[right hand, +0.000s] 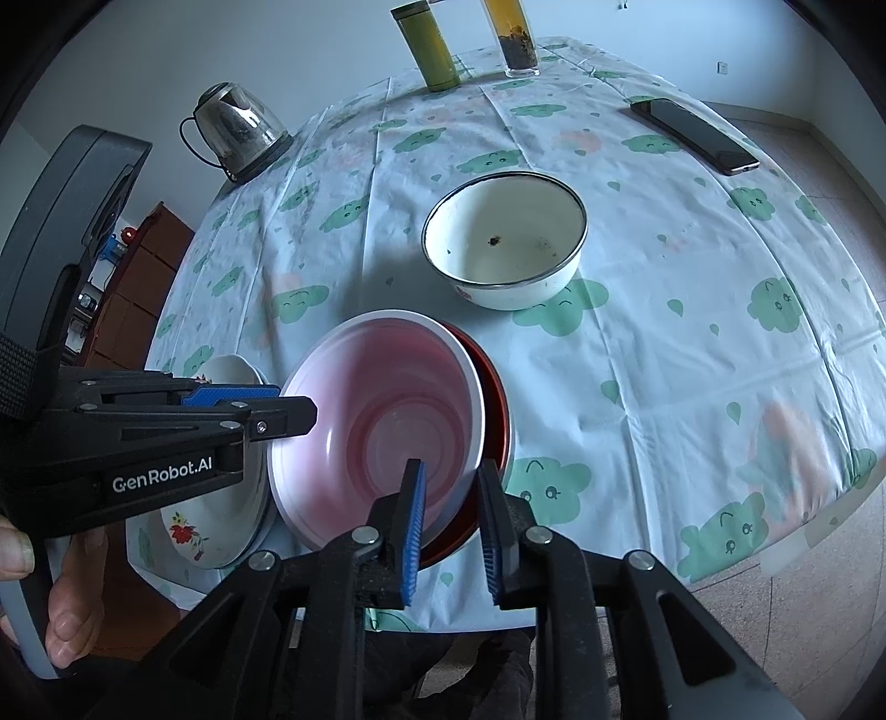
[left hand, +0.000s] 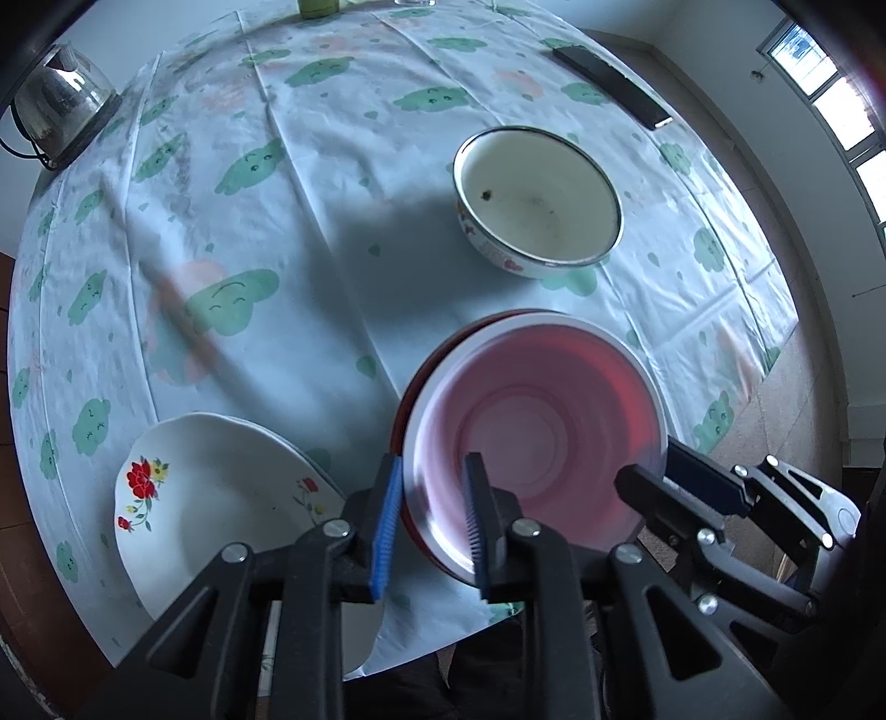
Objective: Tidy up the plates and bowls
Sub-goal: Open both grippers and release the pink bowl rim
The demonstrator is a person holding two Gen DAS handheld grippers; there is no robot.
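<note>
A pink bowl (left hand: pixel 545 437) sits tilted inside a red bowl (right hand: pixel 494 399) near the table's front edge. My left gripper (left hand: pixel 432 515) straddles the pink bowl's left rim, its jaws slightly apart with the rim between them. My right gripper (right hand: pixel 451 509) straddles the bowls' right rims in the same way. Both bowls look lifted and tilted. A white floral plate (left hand: pixel 216 498) lies at front left. A white enamel bowl (left hand: pixel 537 199) with a dark rim stands farther back, also in the right wrist view (right hand: pixel 506 243).
A glass kettle (right hand: pixel 235 130) stands at the far left edge. A green flask (right hand: pixel 426 44) and a glass (right hand: pixel 512 39) stand at the back. A black phone (right hand: pixel 695 135) lies at the far right. The tablecloth (left hand: pixel 288 232) has green cloud prints.
</note>
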